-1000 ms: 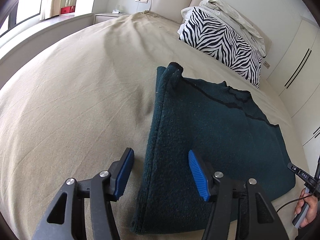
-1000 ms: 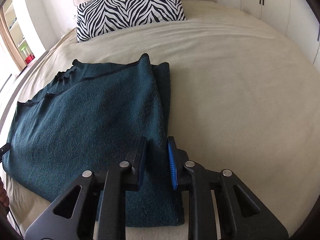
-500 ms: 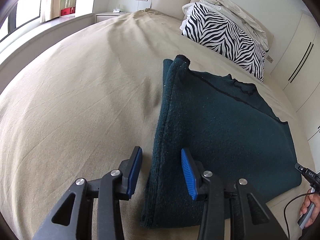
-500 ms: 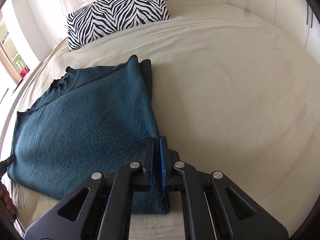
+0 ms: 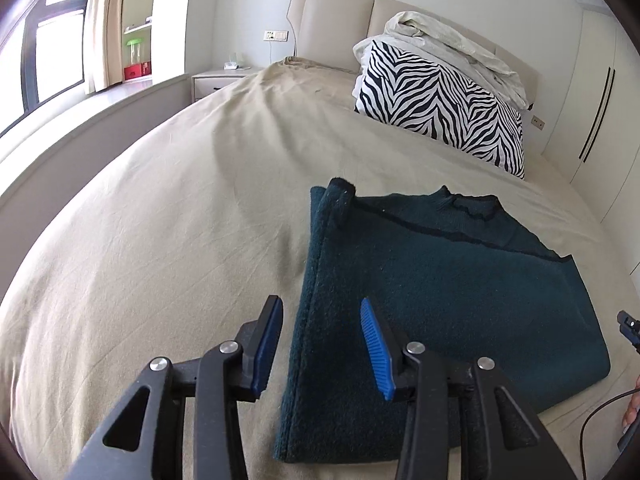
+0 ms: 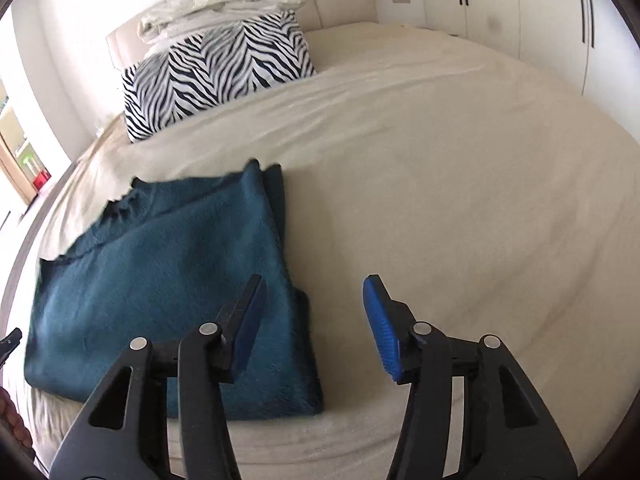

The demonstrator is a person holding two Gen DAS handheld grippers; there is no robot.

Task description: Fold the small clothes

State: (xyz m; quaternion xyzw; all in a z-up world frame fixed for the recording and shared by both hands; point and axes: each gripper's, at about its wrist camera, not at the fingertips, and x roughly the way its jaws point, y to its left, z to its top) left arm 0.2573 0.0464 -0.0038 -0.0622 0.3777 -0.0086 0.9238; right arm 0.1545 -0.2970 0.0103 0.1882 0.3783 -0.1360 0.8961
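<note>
A dark teal knitted sweater (image 5: 440, 280) lies flat on the beige bed, its sides folded in, neckline toward the pillows. My left gripper (image 5: 320, 344) is open, its jaws astride the sweater's left folded edge near the bottom corner. In the right wrist view the sweater (image 6: 168, 280) lies to the left. My right gripper (image 6: 314, 328) is open and empty above the sweater's right folded edge, holding nothing.
A zebra-striped pillow (image 5: 436, 100) with a crumpled white duvet (image 5: 452, 44) on it leans at the headboard. A nightstand (image 5: 220, 80) and window stand at the left. White wardrobes (image 6: 520, 12) line the right side. Beige sheet (image 6: 460, 180) spreads around the sweater.
My right gripper was shut at the sweater's right edge and has opened and lifted off. My left gripper narrowed somewhat and rose slightly over the left edge.
</note>
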